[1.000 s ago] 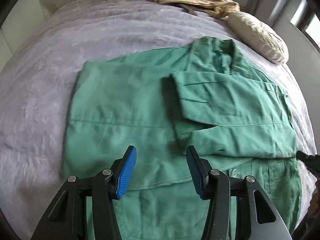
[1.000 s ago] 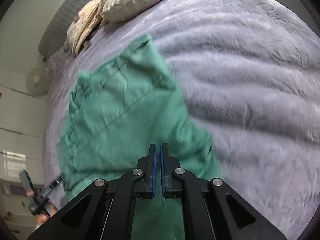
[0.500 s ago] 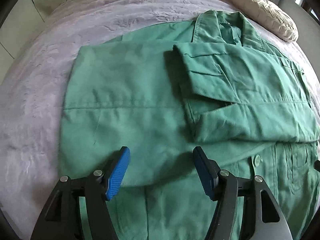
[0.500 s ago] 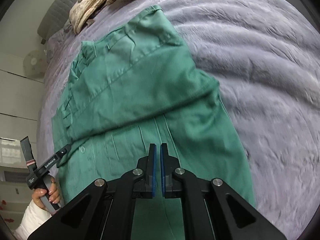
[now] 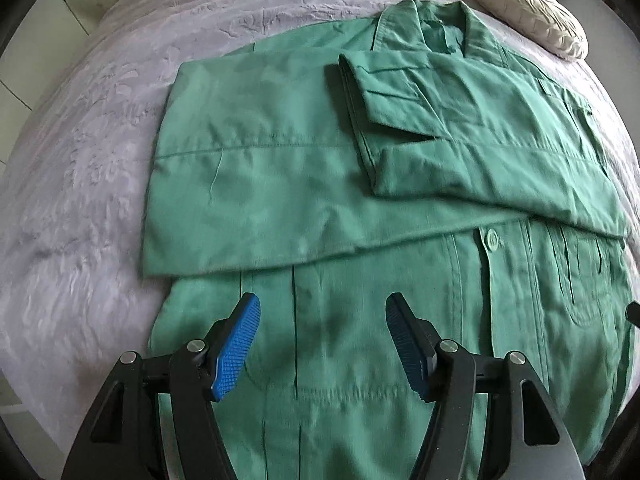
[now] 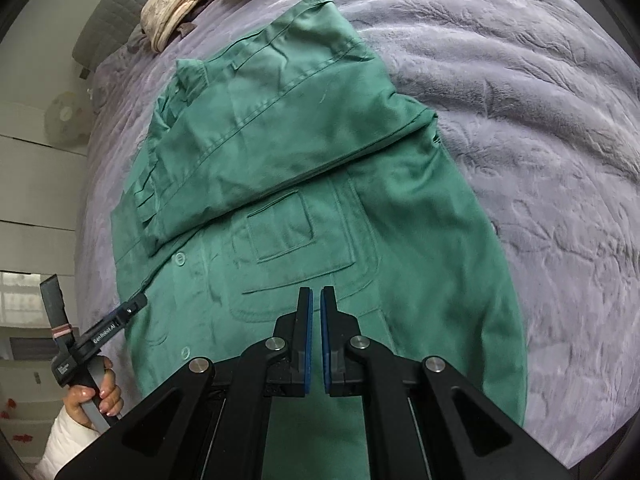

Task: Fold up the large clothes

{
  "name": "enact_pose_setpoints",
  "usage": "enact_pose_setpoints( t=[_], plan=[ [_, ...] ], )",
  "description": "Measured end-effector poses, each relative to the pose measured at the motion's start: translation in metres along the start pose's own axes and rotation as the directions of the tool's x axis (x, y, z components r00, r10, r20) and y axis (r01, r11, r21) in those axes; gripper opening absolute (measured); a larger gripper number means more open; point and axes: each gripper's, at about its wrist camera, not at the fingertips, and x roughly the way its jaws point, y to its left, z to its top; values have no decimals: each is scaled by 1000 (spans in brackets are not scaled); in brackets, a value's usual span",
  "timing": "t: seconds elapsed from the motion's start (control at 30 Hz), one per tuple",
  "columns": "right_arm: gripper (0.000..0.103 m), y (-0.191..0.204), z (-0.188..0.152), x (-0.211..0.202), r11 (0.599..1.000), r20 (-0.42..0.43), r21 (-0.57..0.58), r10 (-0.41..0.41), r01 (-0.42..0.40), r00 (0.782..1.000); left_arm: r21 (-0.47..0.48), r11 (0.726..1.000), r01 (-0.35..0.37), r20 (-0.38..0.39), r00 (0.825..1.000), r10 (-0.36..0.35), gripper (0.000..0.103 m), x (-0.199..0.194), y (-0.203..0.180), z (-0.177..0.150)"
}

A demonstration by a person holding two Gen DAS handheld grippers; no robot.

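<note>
Bed [image 5: 80, 184], lilac textured cover. Green jacket [image 5: 260, 168], spread flat mid-bed, both sleeves folded across its chest, collar toward the head end. Cream pillow [image 5: 528, 20], head end, beside the collar. Left gripper [image 5: 322, 344], jaws just widened, released, nothing between them, above the jacket's lower front. Right gripper [image 6: 317, 336], clenched, empty, over the pocket [image 6: 284, 232].

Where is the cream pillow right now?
In the left wrist view, the cream pillow lies at the top right on the lilac bedspread, just beyond the green jacket collar.
</note>
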Motion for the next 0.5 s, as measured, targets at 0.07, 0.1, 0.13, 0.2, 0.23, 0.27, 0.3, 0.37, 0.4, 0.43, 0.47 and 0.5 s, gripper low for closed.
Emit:
enact_pose_setpoints(
  t=[0.07, 0.1, 0.13, 0.2, 0.23, 0.27, 0.3, 0.37, 0.4, 0.43, 0.47, 0.5],
  plan=[
    [20, 4, -1, -4, 1000, 1, -2, 0, 0, 1000, -6, 1000, -3, -4, 1000, 3, 67, -7, 1, -9],
    [31, 5, -2, -6, 1000, 3, -2, -2, 2, 1000, -9, 1000, -8, -2, 1000, 8, 74, -10, 2, -12],
    [56, 7, -3, -9, 1000, 10, -2, -8, 8, 1000, -11, 1000, -19, -1, 1000, 19, 84, -14, 2, -15],
    [66, 12, -3, -16, 1000, 28, -16, -11, 12, 1000, -18, 999, -41, 23, 999, 41, 103, -23, 1, -22],
    [66, 14, -3, -18, 1000, 27, -22, -9, 10, 1000, -15, 999, -41, 29, 999, 41, 103, -28, 0, -22],
    [66, 15, -4, -20, 1000, 27, -23, -7, 7, 1000, -12, 999, -39, 27, 999, 39, 103, -34, -2, -24],
    [66, 15, -4, -22, 1000, 27, -22, -7, 7, 1000, -12, 999, -36, 22, 999, 36, 103, -36, -2, -27],
    [66, 16, -4, -23, 1000, 24, -16, -9, 10, 1000, -13, 999, -33, 11, 999, 33, 103, -39, -6, -28],
    [66, 16, -5, -24, 1000, 24, -11, -10, 10, 1000, -8, 999, -31, 6, 999, 31, 103, -41, -8, -31],
    [66, 16, -5, -25, 1000, 22, -5, -8, 9, 1000, -1, 1000, -30, 4, 1000, 30, 103, -41, -10, -30],
    [66, 16, -6, -26, 1000, 19, -1, -7, 7, 1000, 9, 999, -33, 2, 999, 33, 103, -43, -12, -33],
    [66, 16, -7, -27, 1000, 17, -1, -8, 8, 1000, 18, 999, -35, 2, 999, 35, 103, -46, -13, -37]
  ],
)
